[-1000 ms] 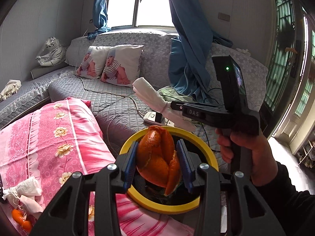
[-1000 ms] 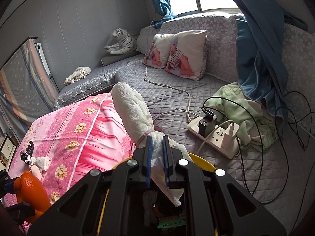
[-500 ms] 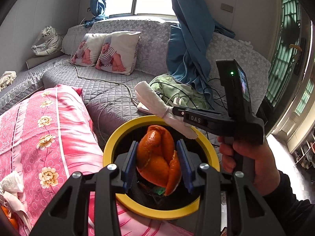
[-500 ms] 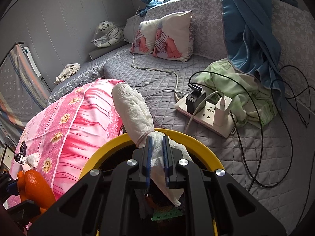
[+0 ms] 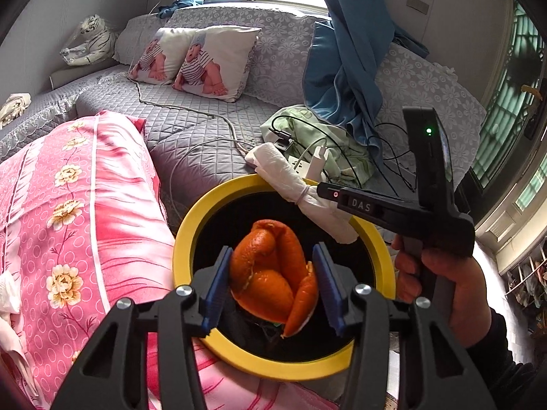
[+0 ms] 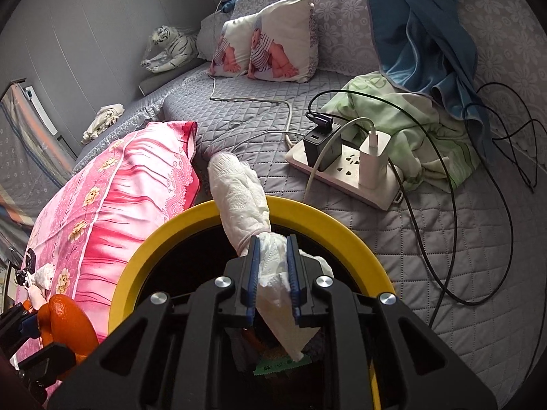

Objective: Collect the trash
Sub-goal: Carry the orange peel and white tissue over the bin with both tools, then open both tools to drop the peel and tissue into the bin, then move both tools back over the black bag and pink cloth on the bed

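Note:
A round bin with a yellow rim (image 5: 191, 225) and black inside stands against the pink floral quilt; it also shows in the right wrist view (image 6: 164, 235). My left gripper (image 5: 271, 285) is over the bin's mouth with its jaws spread slightly wider than the orange peel (image 5: 270, 273) between them. My right gripper (image 6: 271, 283) is shut on a rolled white tissue (image 6: 239, 194) that reaches over the bin's far rim. The tissue (image 5: 283, 174) and right gripper (image 5: 328, 194) show in the left wrist view at the bin's upper right.
The pink quilt (image 5: 68, 205) lies left of the bin, with crumpled tissue (image 6: 42, 275) on it. A white power strip (image 6: 345, 174) with chargers and black cables sits on the grey quilted sofa behind. A green cloth (image 6: 410, 116), blue curtain and two baby-print pillows (image 5: 195, 65) are further back.
Both grippers have moved forward and down over the bin. The left jaws have spread a little around the peel. The right gripper still clamps the tissue.

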`<state>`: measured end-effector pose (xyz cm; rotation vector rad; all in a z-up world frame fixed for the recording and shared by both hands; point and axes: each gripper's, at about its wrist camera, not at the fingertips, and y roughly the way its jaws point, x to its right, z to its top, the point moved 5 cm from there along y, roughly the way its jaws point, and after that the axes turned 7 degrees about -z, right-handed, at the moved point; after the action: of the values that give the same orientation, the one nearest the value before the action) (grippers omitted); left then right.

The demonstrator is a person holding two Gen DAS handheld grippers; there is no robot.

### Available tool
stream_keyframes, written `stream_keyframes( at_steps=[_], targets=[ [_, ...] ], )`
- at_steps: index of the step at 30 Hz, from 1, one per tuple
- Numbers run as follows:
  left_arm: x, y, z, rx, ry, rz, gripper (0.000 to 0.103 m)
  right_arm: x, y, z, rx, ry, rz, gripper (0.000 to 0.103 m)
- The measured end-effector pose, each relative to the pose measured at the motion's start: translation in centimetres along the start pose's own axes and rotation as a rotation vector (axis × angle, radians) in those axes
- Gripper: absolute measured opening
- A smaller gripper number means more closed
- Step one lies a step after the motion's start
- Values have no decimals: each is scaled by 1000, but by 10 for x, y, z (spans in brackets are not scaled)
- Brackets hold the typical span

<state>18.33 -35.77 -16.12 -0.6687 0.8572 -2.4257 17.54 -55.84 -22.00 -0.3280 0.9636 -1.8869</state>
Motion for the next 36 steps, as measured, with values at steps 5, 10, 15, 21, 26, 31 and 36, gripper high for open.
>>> stream_keyframes(
  at_steps=[5, 10, 15, 21, 26, 31, 36],
  targets=[
    [-12, -10, 8, 40, -65, 19, 70, 13, -7, 6, 22, 50, -11, 45],
    [-21, -19, 11, 58, -89, 40, 75, 15, -12, 7, 23, 58, -10, 45],
    [-31, -31, 10, 74, -99, 64, 75, 7, -16, 4, 17, 49, 22, 46],
    [-56, -58, 9, 115, -111, 131, 79, -17, -27, 4, 31, 22, 64, 54],
    [-85, -89, 5, 148, -137, 204, 81, -44, -34, 5, 42, -13, 101, 57],
    [-118, -124, -2, 184, -168, 278, 84, -81, -41, 5, 49, -68, 151, 61],
    [-151, -161, -11, 218, -203, 356, 85, -126, -51, 4, 59, -132, 215, 65]
  ],
)
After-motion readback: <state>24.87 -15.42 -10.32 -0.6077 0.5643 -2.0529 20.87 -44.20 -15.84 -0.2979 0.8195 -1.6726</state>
